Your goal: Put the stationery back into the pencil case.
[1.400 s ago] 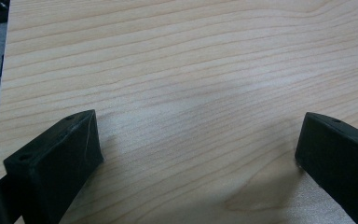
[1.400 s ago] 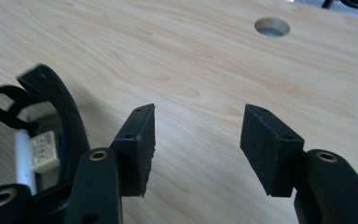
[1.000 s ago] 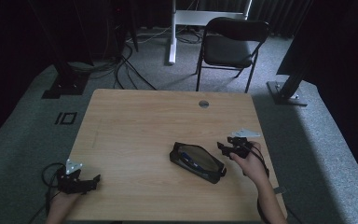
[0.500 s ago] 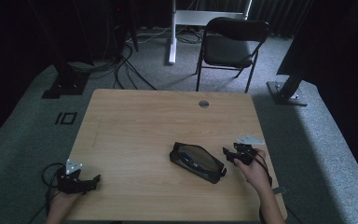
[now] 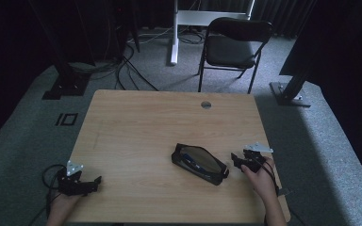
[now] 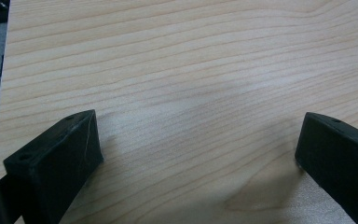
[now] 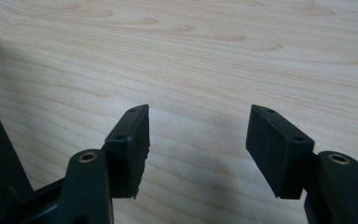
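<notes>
One thing matters on the counter (image 5: pixel 136 127): a black zip pouch (image 5: pixel 199 164) lying flat a little right of the middle, slanted, its long opening gaping upward with small dark and blue items dimly visible inside. It looks like soft fabric, so it is likely light and floppy, apt to sag or fold if lifted by one end and to spill through the open mouth if tipped. A pinch on the fabric rim near one end of the zip, or on the small tab at its right end, seems the surest hold; steadying the other end would keep the mouth up. The right tool (image 5: pixel 242 161) sits just beside the pouch's right end, not touching it as far as the high view tells; its jaws have just been opening and stand partly apart over bare wood, with nothing between them in the right gripper view (image 7: pixel 198 149). The left tool (image 5: pixel 88 184) rests well apart at the near left corner, jaws spread wide and empty over the wood (image 6: pixel 198 154).
</notes>
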{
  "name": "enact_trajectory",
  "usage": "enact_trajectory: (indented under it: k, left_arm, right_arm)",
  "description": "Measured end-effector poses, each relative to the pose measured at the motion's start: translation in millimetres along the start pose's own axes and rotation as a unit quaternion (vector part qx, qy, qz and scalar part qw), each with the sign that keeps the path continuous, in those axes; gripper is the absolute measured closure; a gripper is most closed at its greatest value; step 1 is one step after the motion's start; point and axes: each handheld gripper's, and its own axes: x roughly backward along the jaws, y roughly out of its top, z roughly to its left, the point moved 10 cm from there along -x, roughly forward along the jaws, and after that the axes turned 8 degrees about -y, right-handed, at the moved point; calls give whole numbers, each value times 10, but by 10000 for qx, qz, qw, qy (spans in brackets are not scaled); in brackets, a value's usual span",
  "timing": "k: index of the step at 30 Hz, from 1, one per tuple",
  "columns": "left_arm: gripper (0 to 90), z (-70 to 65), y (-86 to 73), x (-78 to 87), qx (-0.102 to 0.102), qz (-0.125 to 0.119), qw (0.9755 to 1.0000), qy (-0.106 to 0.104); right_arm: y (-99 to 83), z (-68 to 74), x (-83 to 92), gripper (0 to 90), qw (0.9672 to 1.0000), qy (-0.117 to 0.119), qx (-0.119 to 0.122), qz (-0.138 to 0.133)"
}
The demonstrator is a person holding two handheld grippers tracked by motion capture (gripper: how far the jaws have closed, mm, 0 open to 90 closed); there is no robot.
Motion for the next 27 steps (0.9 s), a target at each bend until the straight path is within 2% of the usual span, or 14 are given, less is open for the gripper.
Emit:
enact_trajectory:
  k: [6, 12, 19, 23, 27]
  left_arm:
    - [3, 0, 0, 0, 0, -2, 10000, -1]
    - [3, 1, -1, 1, -7, 6, 10000, 1]
    - [3, 1, -1, 1, -5, 8, 10000, 4]
    - [3, 2, -1, 1, -12, 8, 10000, 1]
    - [3, 1, -2, 1, -7, 10, 10000, 5]
  right_arm:
    - [-120, -72, 58, 376, 9997, -93, -202, 84]
    - [-255, -127, 118, 357, 9993, -209, -266, 170]
    - [-349, -224, 197, 333, 9979, -448, -444, 151]
    - [-460, -258, 184, 309, 9971, -543, -483, 239]
    - [-489, -277, 199, 286, 9964, -664, -496, 187]
